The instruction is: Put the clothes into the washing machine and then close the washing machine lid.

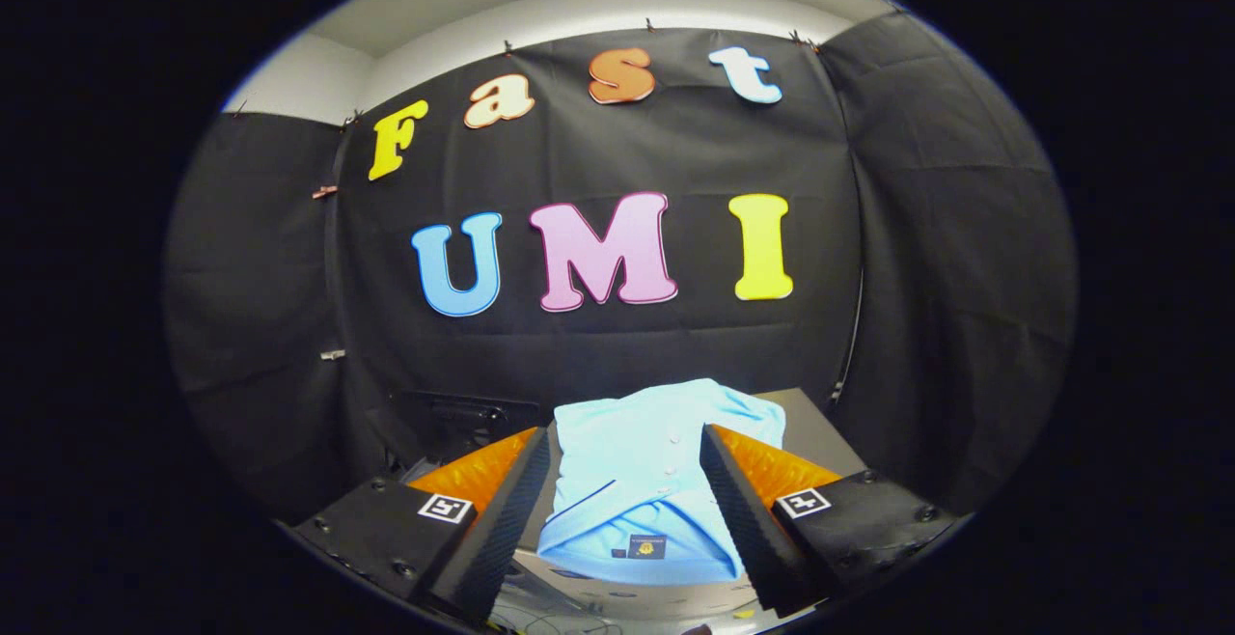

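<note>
A folded shirt (642, 481) lies between the gripper (625, 490) fingers — one finger on each side of it. Under and behind it runs a flat surface (806, 427), with the booth wall beyond.

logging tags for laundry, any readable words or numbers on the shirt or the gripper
Dark label at the light blue shirt collar: too small to read.
Square markers on the gripper, one each side: black-and-white patterns, no words.
The fingers flank the shirt; whether they press it cannot be told.

Black cloth wall (598, 355) hangs behind, creased; small clips (325, 191) pin it (several along top edge). White ceiling (579, 8) above.
</note>
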A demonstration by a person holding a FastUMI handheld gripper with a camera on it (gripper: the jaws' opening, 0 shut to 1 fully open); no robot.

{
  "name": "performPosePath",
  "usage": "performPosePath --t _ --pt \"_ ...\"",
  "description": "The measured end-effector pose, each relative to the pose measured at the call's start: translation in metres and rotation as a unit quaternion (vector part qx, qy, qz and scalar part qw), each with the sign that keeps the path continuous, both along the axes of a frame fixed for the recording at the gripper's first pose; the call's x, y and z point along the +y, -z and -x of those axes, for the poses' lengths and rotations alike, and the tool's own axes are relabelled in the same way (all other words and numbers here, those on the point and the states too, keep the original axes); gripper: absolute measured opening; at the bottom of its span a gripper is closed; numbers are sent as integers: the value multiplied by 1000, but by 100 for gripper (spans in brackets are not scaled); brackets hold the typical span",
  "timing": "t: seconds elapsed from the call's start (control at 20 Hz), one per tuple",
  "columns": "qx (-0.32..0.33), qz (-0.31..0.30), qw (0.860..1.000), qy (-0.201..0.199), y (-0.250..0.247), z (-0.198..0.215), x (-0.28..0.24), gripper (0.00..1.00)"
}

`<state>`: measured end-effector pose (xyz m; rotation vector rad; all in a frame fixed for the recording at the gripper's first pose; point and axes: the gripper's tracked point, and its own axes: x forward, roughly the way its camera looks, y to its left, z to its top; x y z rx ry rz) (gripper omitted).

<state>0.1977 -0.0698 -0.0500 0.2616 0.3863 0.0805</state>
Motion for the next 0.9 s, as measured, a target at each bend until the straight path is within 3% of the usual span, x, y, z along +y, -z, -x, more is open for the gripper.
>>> performPosePath --t 0.25,0.5,0.7,0.75,0.85,0.9 --pt "131 -41 990 18 77 -49 -9 99" --pt "192 27 980 45 131 -83 -21 99" --pt "251 57 965 46 170 -79 -16 99" --pt "233 79 968 44 166 -91 -20 97" --pt "235 56 970 3 168 -87 -5 86" --pt "240 11 970 20 168 -88 -2 56"
